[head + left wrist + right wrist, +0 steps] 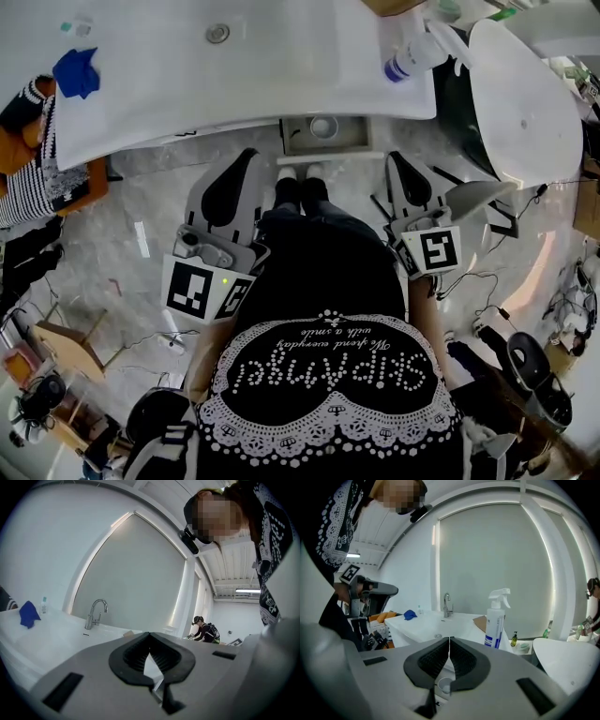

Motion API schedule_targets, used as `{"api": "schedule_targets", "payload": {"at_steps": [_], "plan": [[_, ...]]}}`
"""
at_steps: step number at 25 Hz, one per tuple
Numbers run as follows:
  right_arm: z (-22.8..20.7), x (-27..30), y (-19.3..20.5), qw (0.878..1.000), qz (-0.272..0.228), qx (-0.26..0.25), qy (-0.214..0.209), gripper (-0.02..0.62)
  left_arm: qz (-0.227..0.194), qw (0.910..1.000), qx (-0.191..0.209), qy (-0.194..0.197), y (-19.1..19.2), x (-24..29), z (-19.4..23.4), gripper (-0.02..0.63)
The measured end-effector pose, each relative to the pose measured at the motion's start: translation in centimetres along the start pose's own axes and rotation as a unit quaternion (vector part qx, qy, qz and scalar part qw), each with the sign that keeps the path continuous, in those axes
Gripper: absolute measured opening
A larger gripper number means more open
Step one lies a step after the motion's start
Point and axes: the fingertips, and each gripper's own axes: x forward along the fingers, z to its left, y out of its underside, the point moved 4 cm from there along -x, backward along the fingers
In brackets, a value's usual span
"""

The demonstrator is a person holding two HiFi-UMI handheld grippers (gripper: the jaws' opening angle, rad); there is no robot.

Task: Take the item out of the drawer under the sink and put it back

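At the foot of the white sink surface [187, 84], I held both grippers low and close to the body, well short of the open drawer [292, 142] that jutted out under the basin's front edge. The item, a small round cup [323, 127], lay inside that drawer, untouched by either tool. I judged the task to stand at a resting point. With the cup in its place and nothing in hand, this was either the start of the take-out or the moment just after the return, and the scene alone could not settle which.

The left gripper [242, 167] had its jaws drawn together with nothing between them. The right gripper [401, 167] was likewise closed to a hairline and carried nothing, and its own view looked past the closed pads down at the cup below.

If the cup was yet to come out, the next move called for spreading one pair of jaws, reaching forward and down into the drawer, and closing squarely on the cup's rim. A spray bottle [412, 58] and a blue cloth [75, 72] stood on the surface, clear of that path.
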Motion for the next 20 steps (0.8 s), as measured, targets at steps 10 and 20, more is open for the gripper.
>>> {"api": "schedule_targets", "payload": {"at_steps": [10, 20], "plan": [[0.5, 3.8, 3.1, 0.978, 0.098, -0.163, -0.081, 0.023, -0.009, 0.9994, -0.001, -0.033, -0.6, -0.4, 0.5, 0.005], [1.7, 7.5, 8.3, 0.933, 0.174, -0.279, -0.145, 0.023, -0.013, 0.9982, -0.006, -0.058, -0.6, -1.3, 1.4, 0.005]]}}
